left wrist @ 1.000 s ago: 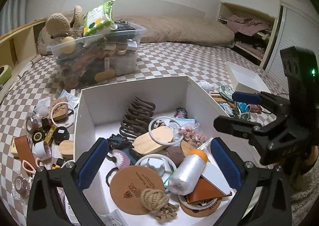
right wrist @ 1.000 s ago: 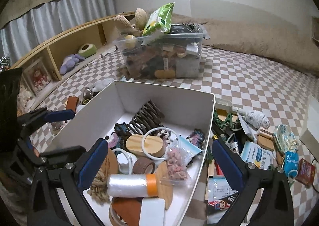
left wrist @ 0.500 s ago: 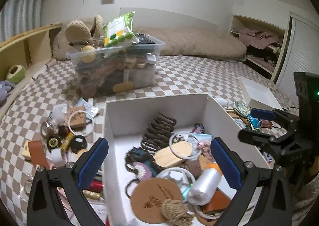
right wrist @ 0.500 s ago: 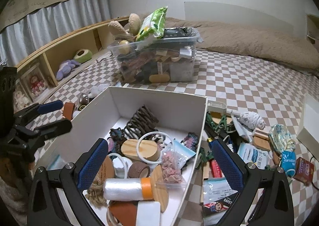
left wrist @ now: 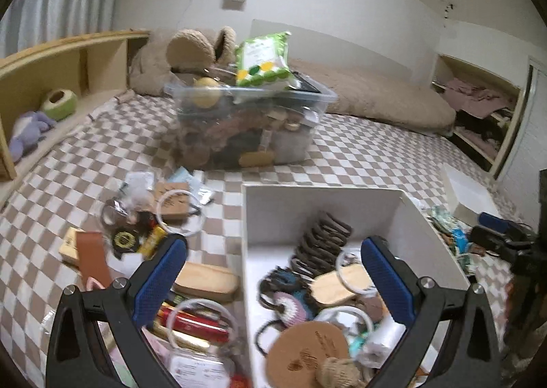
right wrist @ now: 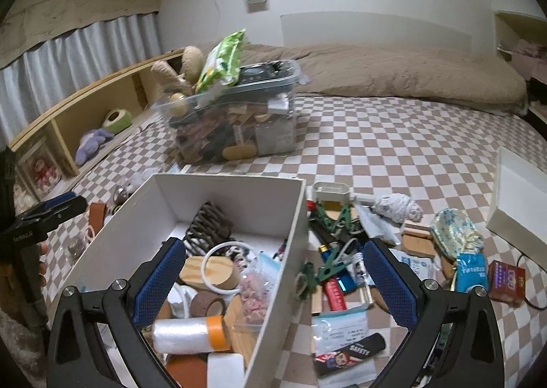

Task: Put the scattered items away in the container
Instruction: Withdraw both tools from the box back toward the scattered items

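A white open box (left wrist: 318, 210) holds several small items, and it shows in the right wrist view (right wrist: 222, 200) too. My left gripper (left wrist: 273, 282) is open and empty, straddling the box's left wall above a wooden block (left wrist: 205, 282) and a red tube (left wrist: 191, 323). Scattered items (left wrist: 143, 220) lie on the checkered floor left of the box. My right gripper (right wrist: 273, 285) is open and empty over the box's right wall. More scattered items (right wrist: 342, 251) lie right of the box: green clips, a blue lighter, packets.
A clear plastic bin (left wrist: 249, 121) packed with things stands behind the box. A low wooden shelf (left wrist: 61, 80) runs along the left. A white lid (right wrist: 519, 196) lies at the right. A brown mattress (right wrist: 393, 77) lies at the back.
My left gripper has swung left, from over the box's inside to its left wall and the items beside it. My right gripper has shifted right, toward the right wall.
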A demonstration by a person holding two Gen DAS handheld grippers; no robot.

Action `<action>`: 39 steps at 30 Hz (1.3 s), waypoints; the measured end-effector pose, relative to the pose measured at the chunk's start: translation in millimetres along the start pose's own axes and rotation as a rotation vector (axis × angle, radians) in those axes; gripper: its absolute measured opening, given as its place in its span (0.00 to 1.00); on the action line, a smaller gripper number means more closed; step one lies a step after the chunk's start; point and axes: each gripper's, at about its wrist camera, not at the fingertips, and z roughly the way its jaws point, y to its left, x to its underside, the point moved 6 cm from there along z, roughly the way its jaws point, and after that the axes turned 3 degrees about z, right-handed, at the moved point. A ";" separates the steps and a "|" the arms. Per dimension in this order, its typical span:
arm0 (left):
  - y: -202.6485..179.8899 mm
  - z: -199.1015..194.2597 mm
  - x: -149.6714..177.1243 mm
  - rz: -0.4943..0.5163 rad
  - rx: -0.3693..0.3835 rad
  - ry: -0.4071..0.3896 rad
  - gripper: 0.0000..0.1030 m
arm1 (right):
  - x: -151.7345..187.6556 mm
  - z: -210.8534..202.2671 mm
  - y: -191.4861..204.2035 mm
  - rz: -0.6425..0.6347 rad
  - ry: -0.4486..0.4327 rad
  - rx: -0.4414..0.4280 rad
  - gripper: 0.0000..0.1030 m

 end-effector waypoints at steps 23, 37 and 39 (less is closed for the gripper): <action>54.4 5.7 1.3 -0.129 -0.150 -0.042 1.00 | -11.8 -18.6 -60.2 0.081 -0.151 0.150 1.00; 68.0 11.7 5.5 -0.097 -0.212 -0.028 1.00 | 0.7 -3.9 -101.7 0.116 -0.068 0.266 1.00; 74.8 16.0 7.9 -0.117 -0.207 -0.001 1.00 | 5.4 1.9 -105.0 0.109 -0.022 0.299 1.00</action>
